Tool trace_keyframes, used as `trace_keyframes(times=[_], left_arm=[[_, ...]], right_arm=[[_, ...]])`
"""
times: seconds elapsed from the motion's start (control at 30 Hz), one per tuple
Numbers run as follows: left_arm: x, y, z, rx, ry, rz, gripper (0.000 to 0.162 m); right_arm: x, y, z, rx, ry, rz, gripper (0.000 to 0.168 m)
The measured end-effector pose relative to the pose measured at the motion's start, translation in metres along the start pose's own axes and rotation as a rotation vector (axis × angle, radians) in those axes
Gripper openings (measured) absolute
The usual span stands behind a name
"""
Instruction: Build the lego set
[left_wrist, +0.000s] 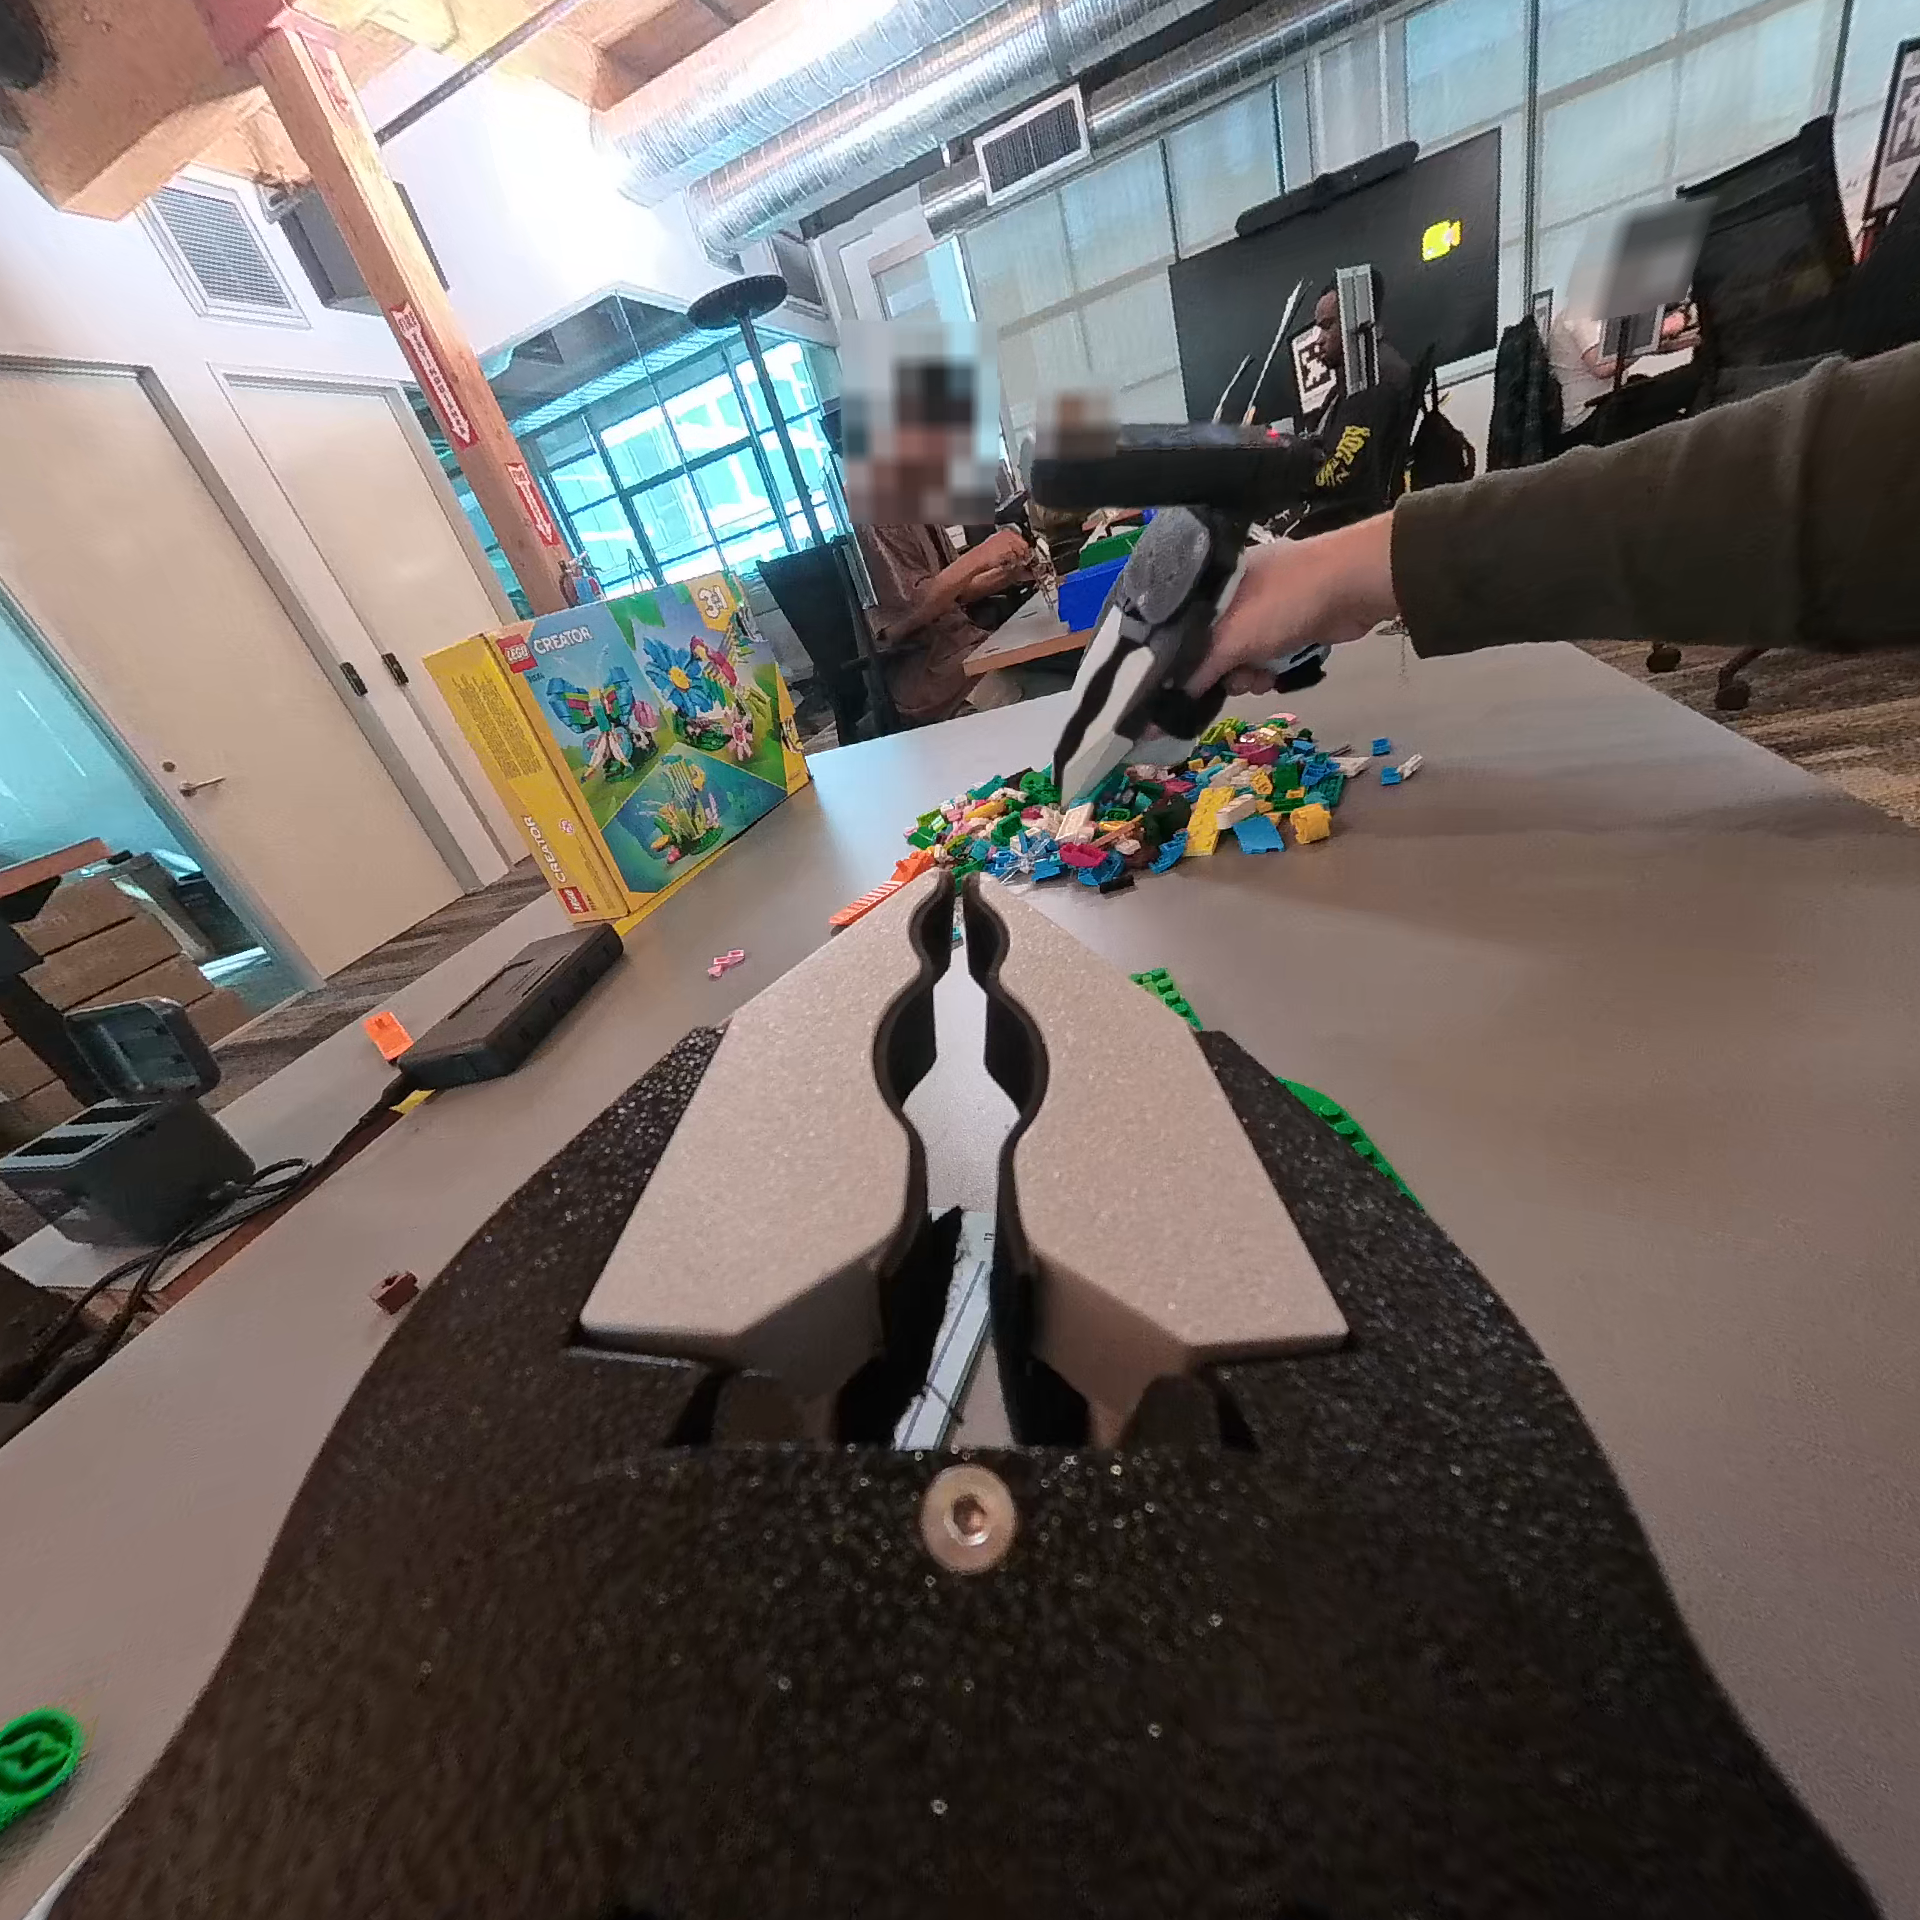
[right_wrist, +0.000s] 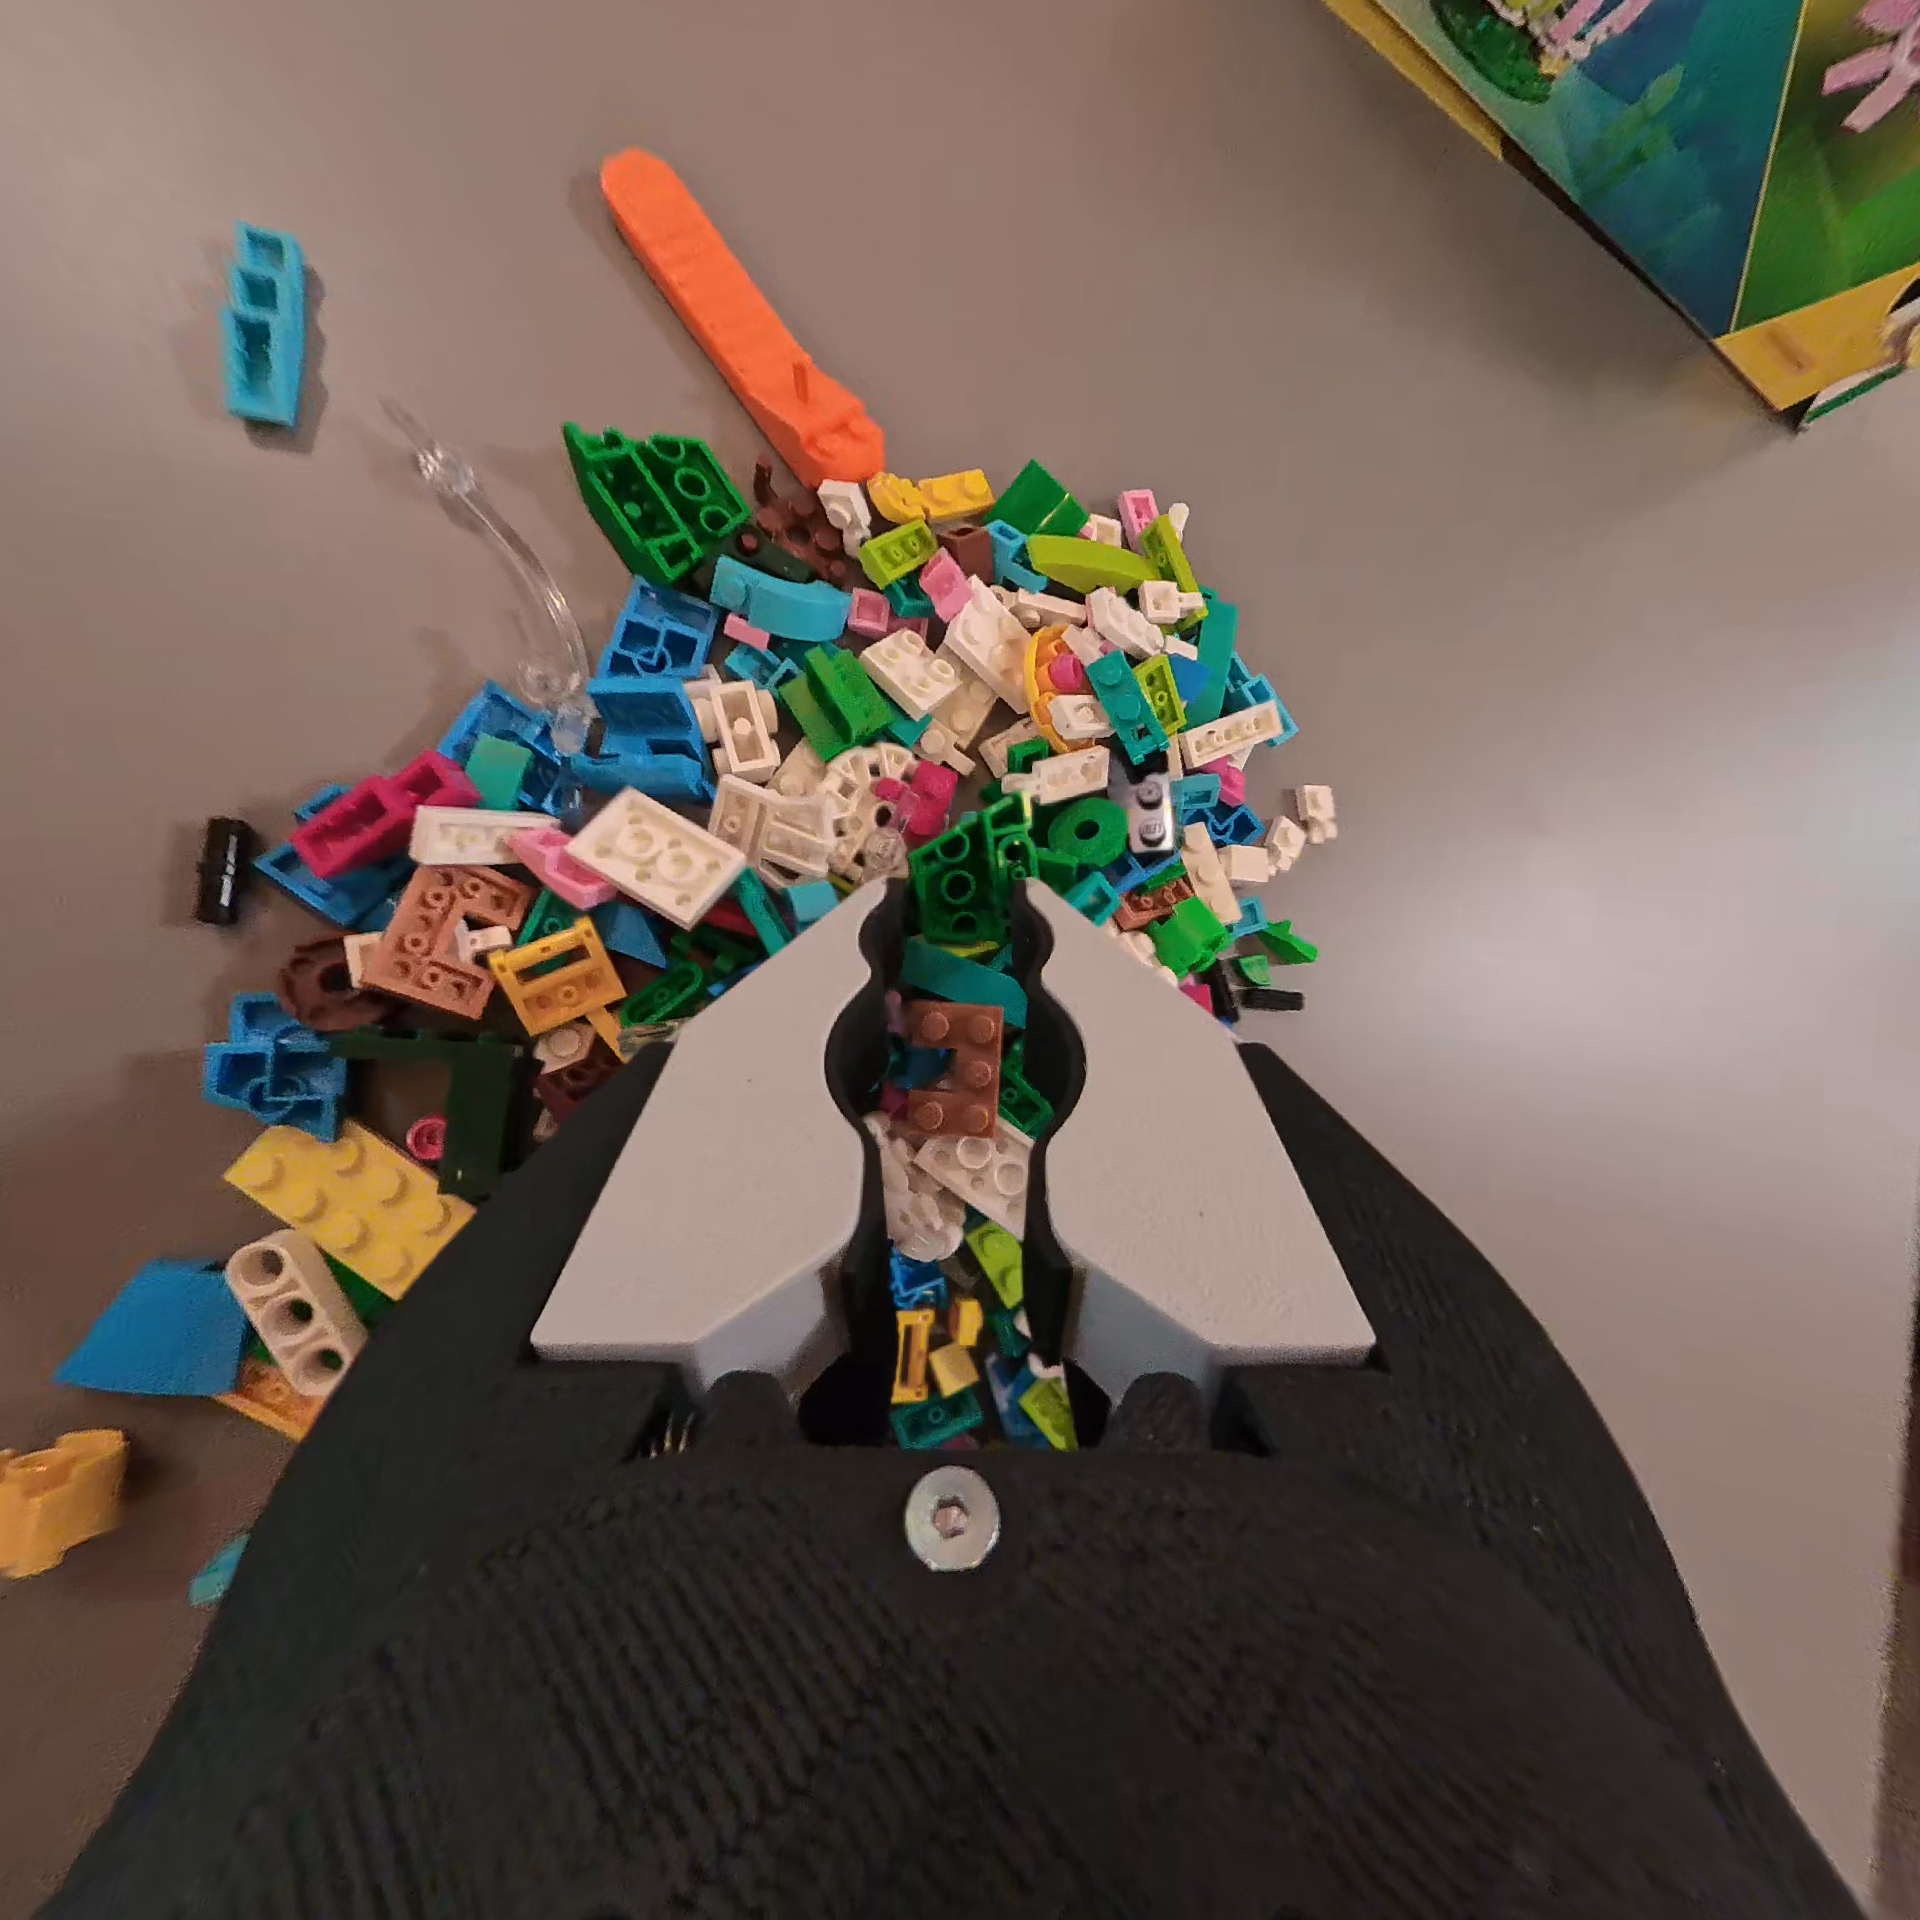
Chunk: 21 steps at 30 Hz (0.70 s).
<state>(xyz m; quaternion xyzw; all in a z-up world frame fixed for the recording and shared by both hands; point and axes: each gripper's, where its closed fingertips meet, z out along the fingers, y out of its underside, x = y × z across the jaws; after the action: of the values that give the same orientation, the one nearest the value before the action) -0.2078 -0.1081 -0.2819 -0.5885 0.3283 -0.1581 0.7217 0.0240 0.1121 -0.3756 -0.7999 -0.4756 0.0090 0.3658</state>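
A pile of loose coloured lego pieces (left_wrist: 1143, 810) lies on the grey table (left_wrist: 1558, 1039); the right wrist view looks straight down on the pile (right_wrist: 790, 727). My right gripper (right_wrist: 956, 891) has its tips down in the pile, its jaws a brick's width apart on a dark green brick (right_wrist: 961, 868). The right gripper also shows in the left wrist view (left_wrist: 1075, 784), held by a hand (left_wrist: 1299, 613). My left gripper (left_wrist: 958, 883) is shut and empty, low over the table short of the pile. A green baseplate (left_wrist: 1340, 1122) lies partly hidden under it.
The lego box (left_wrist: 623, 738) stands at the back left, its corner in the right wrist view (right_wrist: 1714, 156). An orange brick separator (right_wrist: 727, 312) lies at the pile's edge. A black device (left_wrist: 509, 1008) and stray pieces (left_wrist: 395, 1291) lie left. People sit behind. Left tips to right tips: about 35 cm. The orange brick separator (right_wrist: 727, 312) lies around 12 cm away from my right fingertips.
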Motion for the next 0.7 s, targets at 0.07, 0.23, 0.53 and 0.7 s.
trace_keyframes(times=[0.07,0.23,0.53,0.7], left_arm=[[0.0,0.0,0.0,0.0,0.0,0.0,0.0],[0.0,0.0,0.0,-0.001,0.001,0.002,0.0],[0.0,0.0,0.0,-0.002,0.001,0.002,0.0],[0.001,0.0,0.001,-0.003,0.003,0.006,0.0]], right_arm=[[0.001,0.0,0.0,-0.011,0.023,-0.039,0.023],[0.005,-0.003,0.003,-0.03,0.028,-0.066,0.022],[0.009,-0.015,-0.009,0.026,0.043,-0.044,0.005],[0.009,-0.023,-0.012,0.025,0.042,-0.073,0.005]])
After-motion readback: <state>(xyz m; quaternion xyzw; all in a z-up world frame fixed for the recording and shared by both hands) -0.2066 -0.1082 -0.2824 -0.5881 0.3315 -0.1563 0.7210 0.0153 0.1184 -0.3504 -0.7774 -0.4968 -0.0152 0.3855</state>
